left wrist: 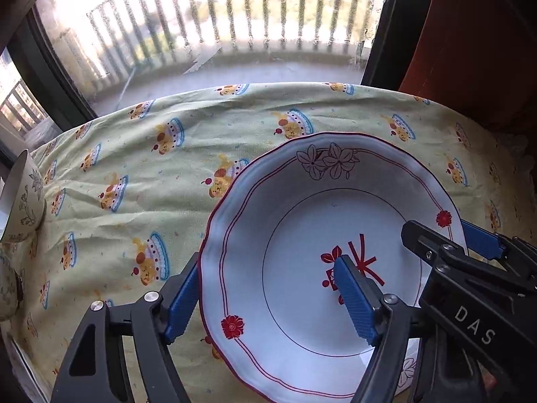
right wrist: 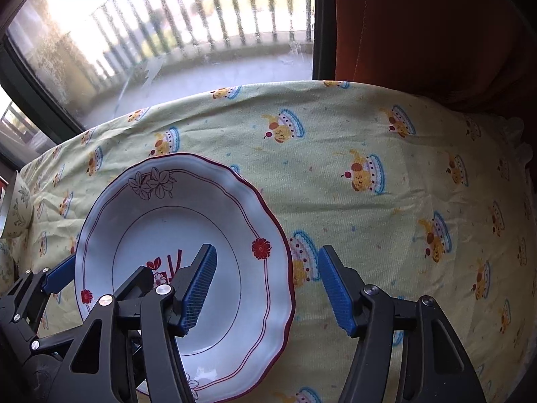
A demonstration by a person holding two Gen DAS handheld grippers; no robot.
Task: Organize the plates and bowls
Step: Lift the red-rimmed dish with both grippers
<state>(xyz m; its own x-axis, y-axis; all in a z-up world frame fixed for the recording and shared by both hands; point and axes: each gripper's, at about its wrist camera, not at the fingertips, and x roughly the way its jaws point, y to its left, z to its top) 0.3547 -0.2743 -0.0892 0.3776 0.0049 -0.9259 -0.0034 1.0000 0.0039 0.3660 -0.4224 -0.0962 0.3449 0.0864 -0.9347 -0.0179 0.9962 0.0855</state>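
Observation:
A white deep plate [left wrist: 302,221] with a red scalloped rim and flower prints lies on the yellow patterned tablecloth; it also shows in the right wrist view [right wrist: 161,215]. My left gripper [left wrist: 268,297] is open and straddles the plate's left rim, one blue finger outside, one over the well. My right gripper [right wrist: 268,288] is open and straddles the plate's right rim; it shows at the right in the left wrist view [left wrist: 436,235]. A floral cup [left wrist: 23,198] stands at the far left, also seen in the right wrist view [right wrist: 20,208].
The tablecloth [right wrist: 402,201] covers the table up to a window with a balcony railing behind. An orange curtain [right wrist: 419,33] hangs at the back right. Another floral dish [left wrist: 8,285] sits partly out of view at the left edge.

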